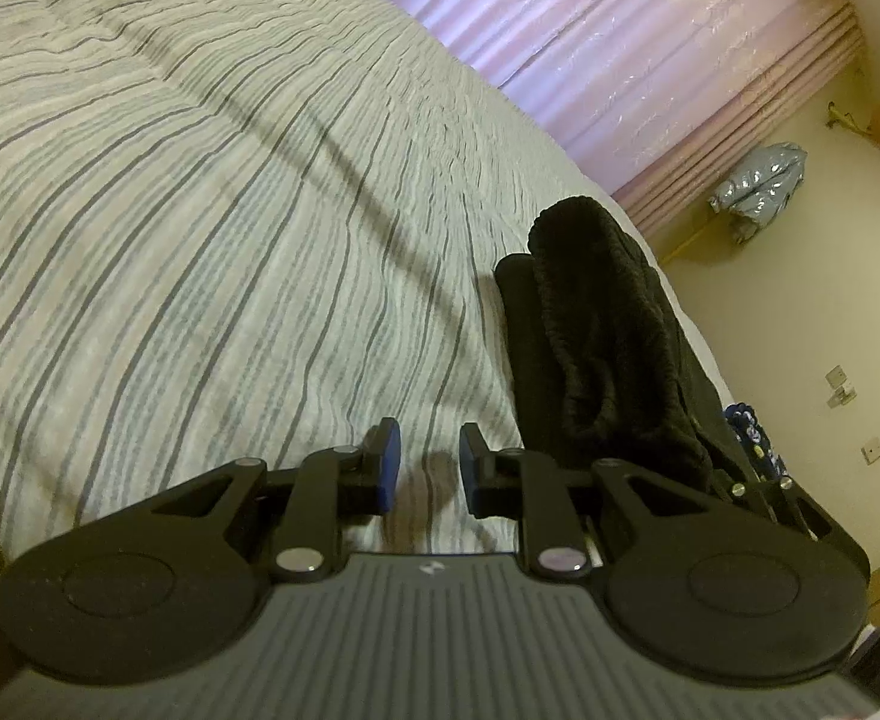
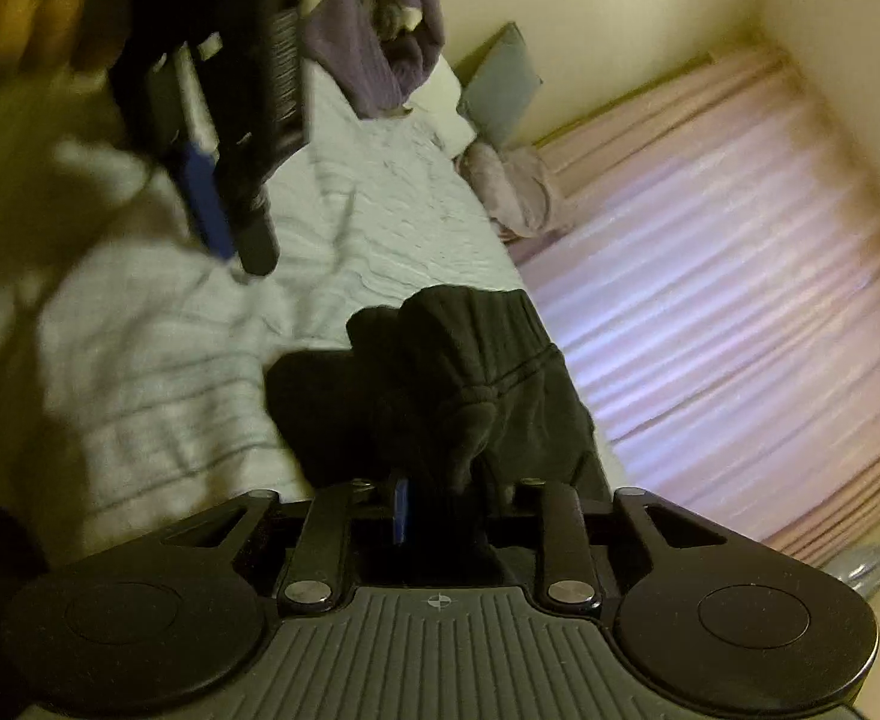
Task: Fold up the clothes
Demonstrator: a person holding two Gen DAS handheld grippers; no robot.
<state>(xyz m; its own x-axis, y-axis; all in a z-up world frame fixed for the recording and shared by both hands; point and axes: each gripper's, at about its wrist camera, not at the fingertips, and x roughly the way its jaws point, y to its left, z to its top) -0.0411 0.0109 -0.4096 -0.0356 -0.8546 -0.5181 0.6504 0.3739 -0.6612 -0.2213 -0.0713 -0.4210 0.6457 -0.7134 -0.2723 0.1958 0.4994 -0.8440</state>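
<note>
A bed (image 1: 200,210) with grey-striped bedding fills the left of the frame; pink pleated curtains (image 1: 620,48) hang across the upper right, beside a cream wall (image 1: 770,312) bearing wall sockets (image 1: 839,387) at lower right

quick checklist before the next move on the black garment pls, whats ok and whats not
1. Left gripper empty, fingers apart over the striped bedding: ok.
2. Black garment fully on the bed: ok, though close to the edge.
3. Right gripper has cloth between its fingers: ok; firmly pinched: cannot tell.
4. Garment folded flat: not ok, it is bunched.
5. Bedding beside the garment bare for laying it out: ok.
</note>
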